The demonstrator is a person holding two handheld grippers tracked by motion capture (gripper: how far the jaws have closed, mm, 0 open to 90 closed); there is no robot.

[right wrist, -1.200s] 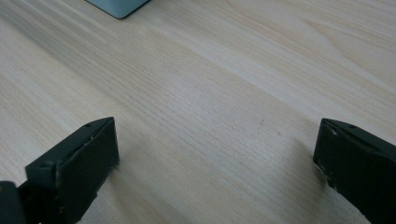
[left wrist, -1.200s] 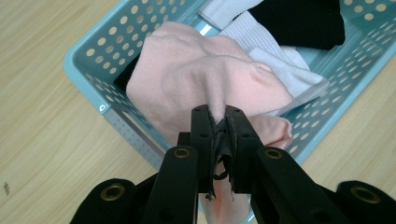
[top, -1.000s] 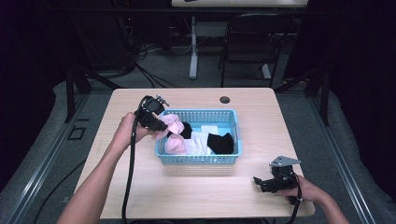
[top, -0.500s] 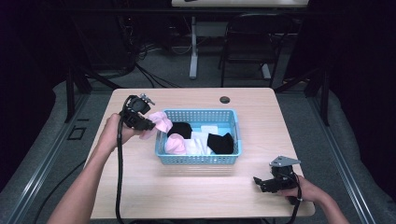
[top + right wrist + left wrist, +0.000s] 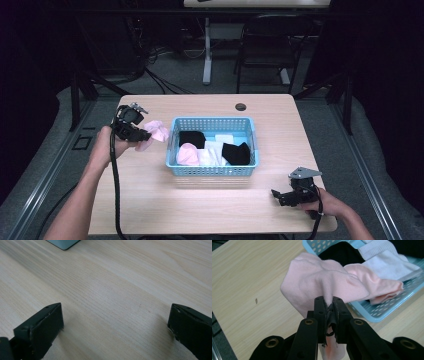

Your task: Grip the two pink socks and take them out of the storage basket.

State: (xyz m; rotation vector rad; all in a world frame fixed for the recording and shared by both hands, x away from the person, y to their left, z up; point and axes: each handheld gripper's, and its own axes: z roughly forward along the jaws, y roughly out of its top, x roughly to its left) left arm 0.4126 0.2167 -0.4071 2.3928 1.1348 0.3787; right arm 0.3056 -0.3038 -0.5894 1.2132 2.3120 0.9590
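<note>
Left hand-held gripper point(image 5: 141, 134) clenched on pink sock point(image 5: 329, 285), held over table point(image 5: 150, 200) just left of blue basket point(image 5: 212, 171). Right hand-held gripper point(image 5: 115, 327) released above bare pale wood-grain. No legible writing. Dark room, grey floor beyond.

A: Position of the left gripper point(image 5: 142, 134)?

B: Left of the blue basket point(image 5: 212, 170), over the desk point(image 5: 165, 205). A pink sock point(image 5: 156, 131) hangs from it, clear of the basket rim.

A: Basket contents?

B: One pink sock, one white item and two black items, lying together.

A: Right gripper point(image 5: 281, 196)?

B: At the desk's near right corner, well apart from the basket, in the person's hand. A small dark disc point(image 5: 241, 107) sits near the far edge.
</note>
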